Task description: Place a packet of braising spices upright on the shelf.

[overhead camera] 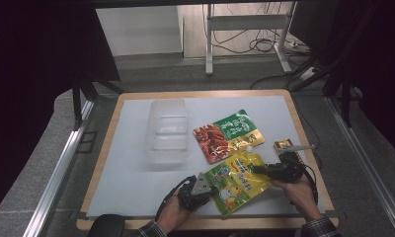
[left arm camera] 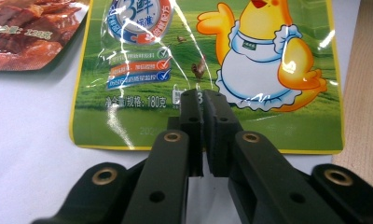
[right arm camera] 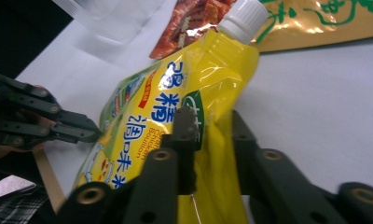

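A yellow and green spouted pouch [overhead camera: 235, 180] with a cartoon chicken [left arm camera: 264, 60] lies near the table's front edge. Its white cap [right arm camera: 243, 18] points toward the back. My right gripper [overhead camera: 262, 170] holds its right side: in the right gripper view, the jaws [right arm camera: 215, 126] are shut on the crumpled yellow side of the pouch [right arm camera: 208, 84] below the spout. My left gripper [overhead camera: 214, 190] is at the pouch's lower left. Its jaws [left arm camera: 203, 98] are shut together, and their tips rest over the printed front near the bottom edge. The left gripper's tip [right arm camera: 89, 134] touches the pouch's edge.
A clear plastic box [overhead camera: 167, 131] stands left of centre on the white mat [overhead camera: 126, 168]. A red and green snack pouch [overhead camera: 227, 134] lies just behind the yellow one. A small red packet [overhead camera: 284, 145] sits by the right edge. The wooden table rim [left arm camera: 362, 93] runs beside the pouch.
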